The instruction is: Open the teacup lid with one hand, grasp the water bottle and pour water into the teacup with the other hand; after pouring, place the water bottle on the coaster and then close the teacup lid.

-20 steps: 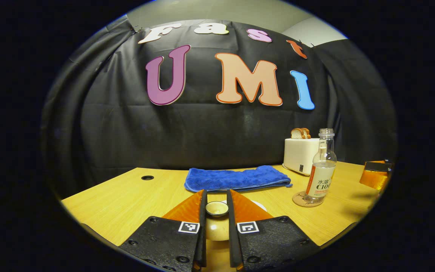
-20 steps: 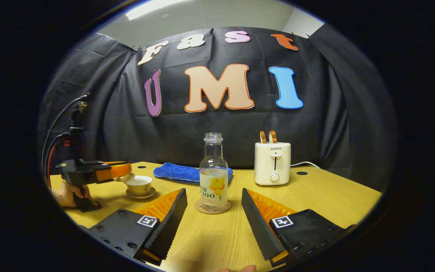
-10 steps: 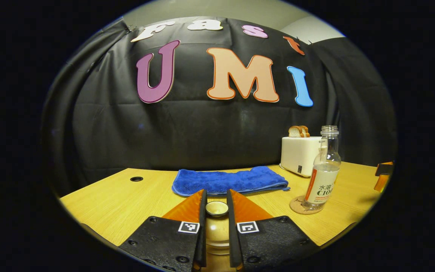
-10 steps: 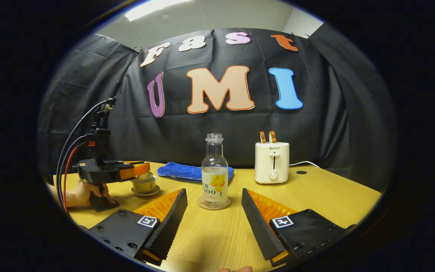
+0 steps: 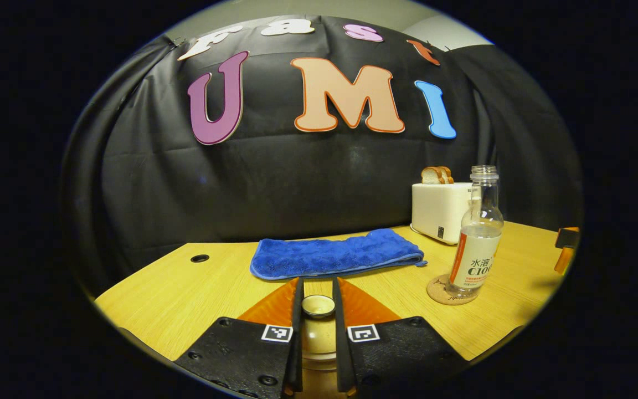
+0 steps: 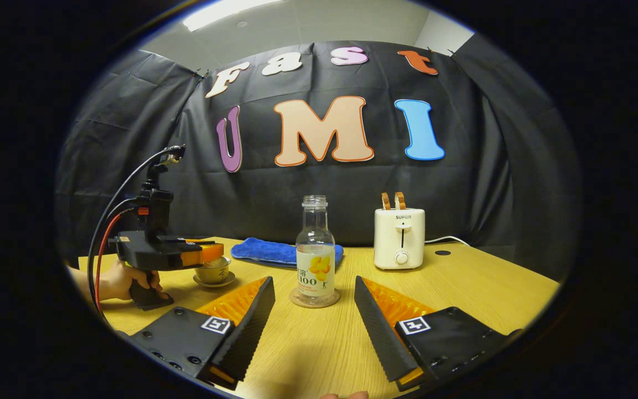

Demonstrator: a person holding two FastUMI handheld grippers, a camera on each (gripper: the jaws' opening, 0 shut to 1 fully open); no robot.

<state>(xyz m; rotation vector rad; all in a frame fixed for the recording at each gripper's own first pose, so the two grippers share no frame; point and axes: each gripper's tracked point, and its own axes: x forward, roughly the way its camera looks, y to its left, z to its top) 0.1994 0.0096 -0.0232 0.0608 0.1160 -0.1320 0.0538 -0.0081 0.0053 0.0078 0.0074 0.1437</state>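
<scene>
**Lid lowered back onto the teacup; release pending**

- Table [image 6: 463,288]: I see it across the lower frame.
- Water bottle [image 6: 315,252]: centre, upright on its coaster [image 6: 314,300], uncapped.
- Right gripper [image 6: 310,316]: lower centre, jaws wide, holding nothing, short of the bottle.
- Left gripper [image 5: 317,310]: jaws narrow, clamped on the lid knob [image 5: 318,306].
- Teacup [image 6: 212,272]: centre left; a second ago the lid hung above it, now it sits down on it. I judge only release remains.

The right gripper [image 6: 312,316] is hovering wide open over the table [image 6: 479,291]. At twelve o'clock, the water bottle [image 6: 315,252] is standing on its coaster [image 6: 314,301]. At ten o'clock, the left gripper [image 6: 208,254] is sitting over the teacup [image 6: 212,273].
</scene>
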